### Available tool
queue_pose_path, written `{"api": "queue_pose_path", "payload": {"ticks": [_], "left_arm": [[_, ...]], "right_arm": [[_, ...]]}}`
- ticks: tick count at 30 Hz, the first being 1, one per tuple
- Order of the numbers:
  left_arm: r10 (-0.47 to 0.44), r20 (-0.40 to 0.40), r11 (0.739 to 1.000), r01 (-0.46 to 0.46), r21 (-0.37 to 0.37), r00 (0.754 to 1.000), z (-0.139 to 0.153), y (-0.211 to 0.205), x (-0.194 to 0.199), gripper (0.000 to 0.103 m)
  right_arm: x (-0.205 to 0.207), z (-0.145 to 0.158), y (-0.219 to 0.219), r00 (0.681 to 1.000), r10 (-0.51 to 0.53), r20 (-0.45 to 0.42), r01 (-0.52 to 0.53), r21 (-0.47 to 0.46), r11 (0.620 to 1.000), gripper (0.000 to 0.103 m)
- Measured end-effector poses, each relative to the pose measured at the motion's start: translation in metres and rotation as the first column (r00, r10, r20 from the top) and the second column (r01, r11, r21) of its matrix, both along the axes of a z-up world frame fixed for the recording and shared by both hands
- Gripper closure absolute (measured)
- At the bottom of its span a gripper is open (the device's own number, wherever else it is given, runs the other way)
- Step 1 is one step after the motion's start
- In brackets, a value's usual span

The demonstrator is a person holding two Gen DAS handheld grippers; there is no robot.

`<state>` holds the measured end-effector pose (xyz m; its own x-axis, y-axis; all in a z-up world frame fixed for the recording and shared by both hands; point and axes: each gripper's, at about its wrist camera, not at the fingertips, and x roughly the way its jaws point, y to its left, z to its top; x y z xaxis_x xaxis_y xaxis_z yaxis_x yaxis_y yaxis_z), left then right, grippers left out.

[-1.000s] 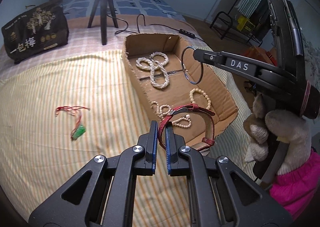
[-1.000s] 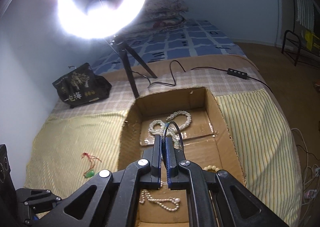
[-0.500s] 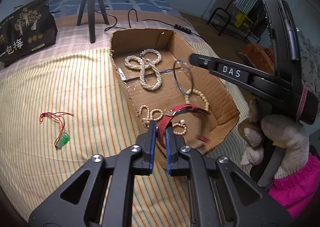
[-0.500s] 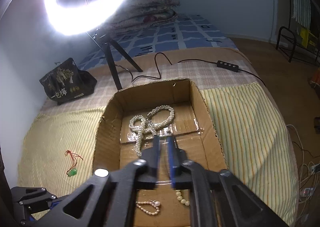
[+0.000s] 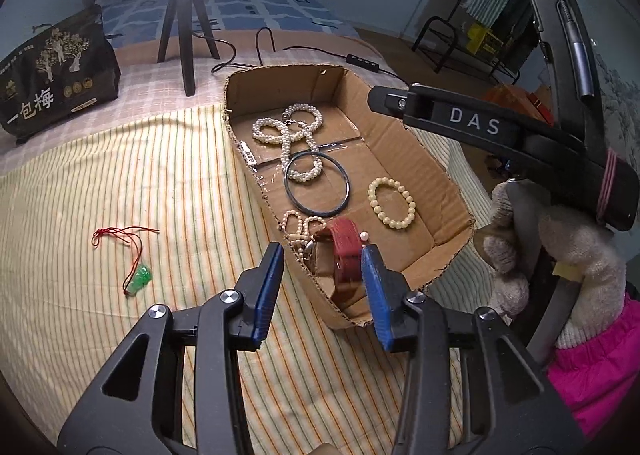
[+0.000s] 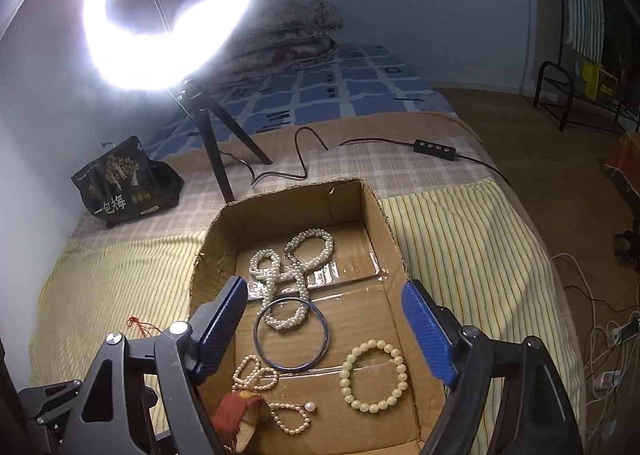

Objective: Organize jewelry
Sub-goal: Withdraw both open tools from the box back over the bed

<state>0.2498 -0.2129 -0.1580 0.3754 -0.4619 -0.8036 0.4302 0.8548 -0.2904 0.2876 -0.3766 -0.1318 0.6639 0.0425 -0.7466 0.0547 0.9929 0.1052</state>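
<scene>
A cardboard box (image 5: 432, 159) (image 6: 208, 263) lies on the striped cloth. In it are a pearl necklace (image 5: 294, 135) (image 6: 288, 267), a dark bangle (image 5: 318, 185) (image 6: 292, 335), a cream bead bracelet (image 5: 392, 197) (image 6: 374, 375), a small pearl strand (image 5: 300, 225) (image 6: 256, 371) and a red watch strap (image 5: 346, 255) (image 6: 236, 413). My left gripper (image 5: 322, 261) is open, its jaws either side of the red strap at the box's near corner. My right gripper (image 6: 324, 307) is open above the box, empty. A green pendant on a red cord (image 5: 138, 279) lies on the cloth left of the box.
A ring light on a tripod (image 6: 168, 11) (image 5: 182, 27) stands behind the box, its cable and switch (image 6: 434, 149) trailing right. A black bag (image 5: 56, 75) (image 6: 124, 183) sits at the far left. The bed edge drops off to the right.
Both grippers have opened. The right one let go of the dark bangle, which now lies flat in the box. The left one released the red strap into the box's near corner.
</scene>
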Motion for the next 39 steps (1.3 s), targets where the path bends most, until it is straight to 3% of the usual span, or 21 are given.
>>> {"api": "queue_pose_path", "payload": {"ticks": [22,39], "left_arm": [[0.054,0.062,0.998,-0.055,0.006,0.997,0.031,0.054,-0.017,0.062],[0.225,0.057,0.974,-0.225,-0.011,0.973,0.044,0.165,-0.023,0.062]], "right_arm": [[-0.027,0.039,0.026,0.999,0.036,0.039,-0.034,-0.049,0.998,0.018],[-0.032,0.041,0.097,0.982,0.190,0.020,-0.189,-0.043,0.981,0.015]]}}
